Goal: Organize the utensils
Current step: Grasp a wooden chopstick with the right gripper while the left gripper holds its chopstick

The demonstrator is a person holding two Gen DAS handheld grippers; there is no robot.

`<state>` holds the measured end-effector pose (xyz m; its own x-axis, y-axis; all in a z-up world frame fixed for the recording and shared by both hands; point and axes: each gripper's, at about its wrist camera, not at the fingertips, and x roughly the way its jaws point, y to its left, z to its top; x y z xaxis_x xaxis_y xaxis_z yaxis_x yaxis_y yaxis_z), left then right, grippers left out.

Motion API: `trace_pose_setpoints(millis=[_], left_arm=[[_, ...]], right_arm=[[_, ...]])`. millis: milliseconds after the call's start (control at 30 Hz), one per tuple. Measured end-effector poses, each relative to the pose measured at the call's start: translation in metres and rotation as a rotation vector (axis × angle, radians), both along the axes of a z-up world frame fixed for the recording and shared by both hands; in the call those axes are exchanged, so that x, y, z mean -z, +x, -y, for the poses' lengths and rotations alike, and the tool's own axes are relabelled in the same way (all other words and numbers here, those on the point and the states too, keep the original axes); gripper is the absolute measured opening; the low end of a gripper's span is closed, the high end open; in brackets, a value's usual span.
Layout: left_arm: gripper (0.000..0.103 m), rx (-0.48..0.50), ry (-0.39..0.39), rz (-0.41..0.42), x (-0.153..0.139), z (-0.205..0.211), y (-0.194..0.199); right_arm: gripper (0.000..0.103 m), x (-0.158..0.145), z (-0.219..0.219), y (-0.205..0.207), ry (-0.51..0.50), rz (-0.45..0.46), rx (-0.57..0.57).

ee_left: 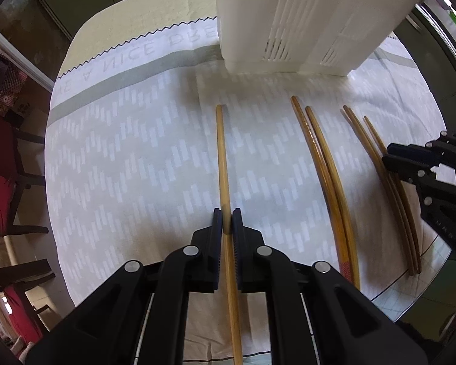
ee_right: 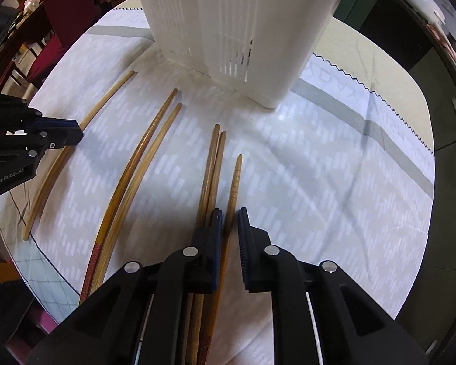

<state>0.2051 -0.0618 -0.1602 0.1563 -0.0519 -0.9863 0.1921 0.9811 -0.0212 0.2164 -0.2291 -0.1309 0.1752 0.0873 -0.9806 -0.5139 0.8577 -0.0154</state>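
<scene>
- Left gripper (ee_left: 227, 220): jaws nearly closed around a lone chopstick (ee_left: 222, 164), pads at or just off its sides, so it reads as clamped on it (a hairline gap can't be ruled out). Hold sits past mid-length, toward the end away from the basket.
- Right gripper (ee_right: 228, 222): jaws apart, straddling the short chopstick (ee_right: 235, 179), pads not touching it; not grasping yet. Its left finger overlaps the neighbouring pair (ee_right: 211, 164).
- All sticks lie flat on the cloth (ee_right: 334, 182), tips pointing toward the basket (ee_right: 237, 30), which is the landmark here.
- Layout by the basket: lone chopstick left of its front, well apart from the others; middle pair (ee_right: 143, 164) in front of its left part; next pair and the short stick in front of centre, all near but not touching the basket.
- Handling, my judgement: thin wood, light, stiff, rolls easily; smooth finish may slip in the pads. Won't break under a normal squeeze.
- Best hold: near mid-length or slightly toward the thick end so it doesn't pivot when tipped upright.
- Risk: right jaws dragging the adjacent pair along, since they lie just beside the short one.
- Basket: white, slotted walls, upright, farthest from both cameras; top not in view, contents unknown.
</scene>
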Motion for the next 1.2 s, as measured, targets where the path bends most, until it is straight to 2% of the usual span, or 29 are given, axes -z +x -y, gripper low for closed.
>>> trace_pose_setpoints(millis=[33,167,267,333,400,433,600,767,833,1067,1133,1200], left_arm=[[0.010,-0.002,-0.002,-0.003,0.001,0.001,0.003],[0.034,0.014,-0.017,-0.021,0.000,0.009,0.013],[0.037,0.027,0.019,-0.004,0.001,0.017,0.017],[0.031,0.015,0.017,-0.007,0.000,0.016,0.021],[0.012,0.011,0.016,-0.002,-0.001,0.014,0.024],[0.006,0.010,0.013,-0.007,0.000,0.012,0.027],[0.006,0.024,0.008,-0.008,-0.001,0.007,0.028],[0.006,0.027,0.006,-0.006,0.001,0.002,0.028],[0.006,0.029,0.009,-0.005,0.002,0.003,0.024],[0.006,0.027,0.002,0.005,0.001,0.006,0.018],[0.006,0.017,-0.036,0.011,0.001,0.002,0.016],[0.006,0.018,-0.055,0.053,-0.008,-0.002,0.013]], right_arm=[[0.012,0.001,-0.002,0.002,0.001,-0.006,0.000],[0.011,0.002,-0.002,0.008,0.015,-0.023,0.002],[0.011,-0.002,0.006,0.015,0.032,-0.038,0.013],[0.009,-0.001,0.006,0.013,0.032,-0.033,0.011],[0.008,-0.003,0.008,0.013,0.035,-0.030,0.010],[0.007,0.000,0.010,0.010,0.037,-0.028,0.010],[0.007,0.001,0.013,0.006,0.044,-0.029,0.009],[0.008,-0.002,0.009,-0.005,-0.028,-0.036,-0.043],[0.008,-0.001,0.008,-0.008,-0.028,-0.041,-0.038],[0.006,-0.003,0.019,-0.007,0.035,-0.041,0.013],[0.006,-0.013,0.026,-0.007,0.081,-0.023,0.030],[0.006,-0.024,0.032,-0.010,0.102,0.008,0.037]])
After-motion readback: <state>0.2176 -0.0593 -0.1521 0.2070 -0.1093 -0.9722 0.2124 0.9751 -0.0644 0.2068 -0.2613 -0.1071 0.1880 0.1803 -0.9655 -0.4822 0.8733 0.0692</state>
